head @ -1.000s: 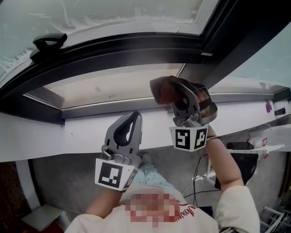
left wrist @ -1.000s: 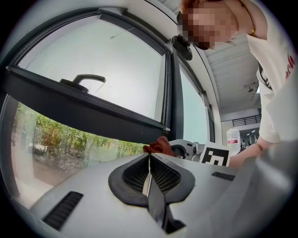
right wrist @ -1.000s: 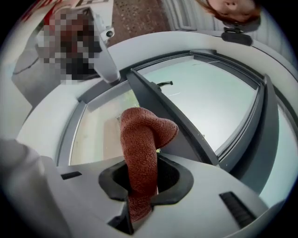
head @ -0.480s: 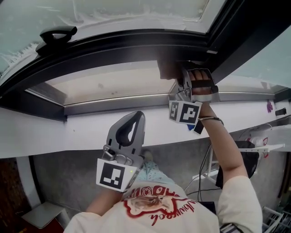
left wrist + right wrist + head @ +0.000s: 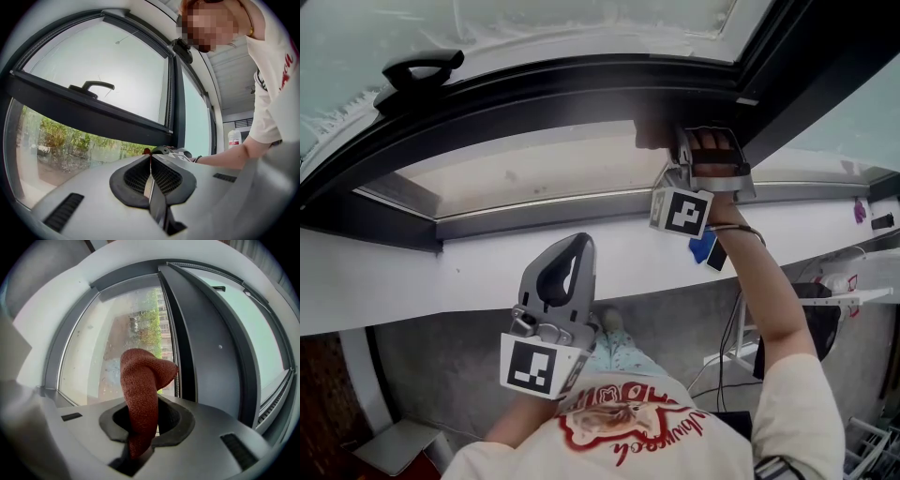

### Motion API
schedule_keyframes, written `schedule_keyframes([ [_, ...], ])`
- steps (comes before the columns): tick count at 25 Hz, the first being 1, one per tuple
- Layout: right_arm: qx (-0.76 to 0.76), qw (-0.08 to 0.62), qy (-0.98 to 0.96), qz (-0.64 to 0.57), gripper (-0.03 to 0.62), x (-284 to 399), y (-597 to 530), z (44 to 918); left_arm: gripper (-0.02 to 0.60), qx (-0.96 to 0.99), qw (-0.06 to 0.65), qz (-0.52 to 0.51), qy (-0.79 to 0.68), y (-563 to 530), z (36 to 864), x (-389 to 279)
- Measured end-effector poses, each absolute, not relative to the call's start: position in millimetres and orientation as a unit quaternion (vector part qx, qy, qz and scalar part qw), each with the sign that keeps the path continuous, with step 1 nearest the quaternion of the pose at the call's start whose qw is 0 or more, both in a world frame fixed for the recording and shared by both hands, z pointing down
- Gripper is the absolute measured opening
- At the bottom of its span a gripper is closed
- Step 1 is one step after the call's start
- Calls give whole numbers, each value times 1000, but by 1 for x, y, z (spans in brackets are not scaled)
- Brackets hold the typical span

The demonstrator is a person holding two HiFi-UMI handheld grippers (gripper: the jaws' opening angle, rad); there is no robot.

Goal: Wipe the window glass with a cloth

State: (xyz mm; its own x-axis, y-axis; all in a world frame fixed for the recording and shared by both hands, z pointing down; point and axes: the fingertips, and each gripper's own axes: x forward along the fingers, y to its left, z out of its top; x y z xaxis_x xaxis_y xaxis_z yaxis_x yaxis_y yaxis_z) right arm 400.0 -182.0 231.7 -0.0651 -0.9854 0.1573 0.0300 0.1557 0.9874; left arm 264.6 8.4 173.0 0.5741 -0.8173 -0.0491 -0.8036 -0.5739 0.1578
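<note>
The right claw [image 5: 146, 417], clenched on the red cloth [image 5: 140, 380], points it at the window glass [image 5: 117, 338] at 12 o'clock, nearer than the shut, empty left claw [image 5: 566, 270] at 7 o'clock.

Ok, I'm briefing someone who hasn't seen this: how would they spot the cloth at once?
Find the dark window frame crossing the head view, then the right gripper raised to the lower pane beneath it. The cloth is the rust-red knitted strip pinched in its jaws, the only red thing up at the glass.
</note>
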Motion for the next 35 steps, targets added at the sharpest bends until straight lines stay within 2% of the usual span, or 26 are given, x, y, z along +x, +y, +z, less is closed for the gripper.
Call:
schedule_keyframes([
  [8,425,550,-563,-448,84,394,-195,247,21,884,67,-56,-460,7,178,257],
  [17,429,540,-580,-433,84,387,-198,256,21,876,79,-54,-472,10,185,247],
  [35,390,574,-600,-397,84,389,-197,350,21,870,100,-26,-482,5,219,240],
])
